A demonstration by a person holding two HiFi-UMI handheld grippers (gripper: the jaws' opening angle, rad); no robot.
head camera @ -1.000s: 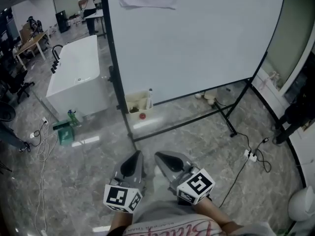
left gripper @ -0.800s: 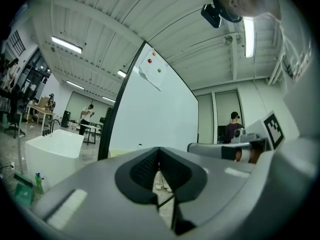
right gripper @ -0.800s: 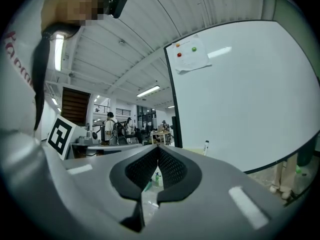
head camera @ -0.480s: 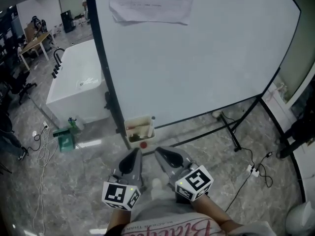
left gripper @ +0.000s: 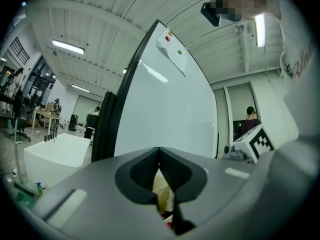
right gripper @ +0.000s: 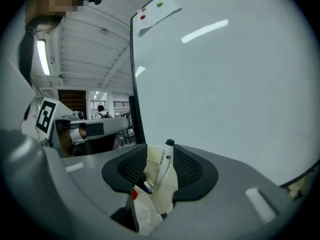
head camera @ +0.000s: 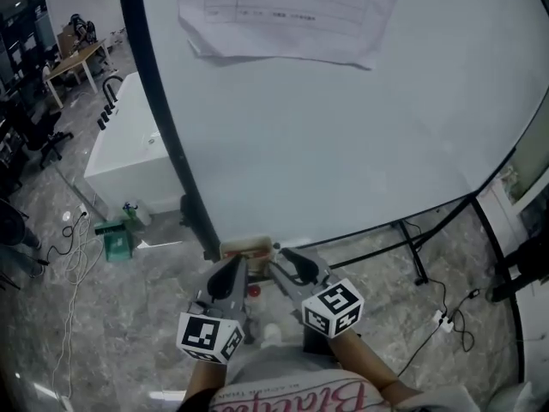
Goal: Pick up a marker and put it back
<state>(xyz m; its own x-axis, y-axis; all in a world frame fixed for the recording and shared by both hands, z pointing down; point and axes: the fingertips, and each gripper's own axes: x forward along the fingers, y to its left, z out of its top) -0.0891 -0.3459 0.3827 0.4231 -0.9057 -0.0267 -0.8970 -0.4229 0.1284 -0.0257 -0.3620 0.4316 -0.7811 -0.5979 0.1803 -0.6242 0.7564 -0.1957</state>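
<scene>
Right gripper [right gripper: 160, 153] is standing with its jaws spread wide; they have just been opening, and the pads are pressing on nothing. One marker [right gripper: 164, 165], white with a black cap, is showing in the gap between the jaws. It is standing nearly upright in the cream holder [right gripper: 162, 196] at the lower corner of the whiteboard [right gripper: 225, 84], beside the black frame post [head camera: 163, 118]. Whether the marker is already between the jaw tips or just ahead of them cannot be told. Left gripper [left gripper: 159, 153] is idling alongside with its jaw tips meeting and nothing in them.

Step in hand, as judged: approaching for the pick.
- Keep the jaws open while advancing until the marker barrel is sitting well between both pads.
- Keep the gap centred on the barrel, below the cap, so that neither pad is pushing the marker sideways against the holder wall.
- Close only once the barrel is fully between the pads, then lift along the marker's own axis so the holder is not being dragged.
- Keep the left gripper clear of the holder mouth; the two grippers are working close together.

Count of items:
- Grippers: two.
- Upright markers in clear view: one.
- Holders: one.
- Other contents low in the holder: one red item [right gripper: 134, 194] and one dark blue item beside it; their kind cannot be told.
- Whiteboards: one, carrying one sheet of paper [head camera: 283, 11].
</scene>
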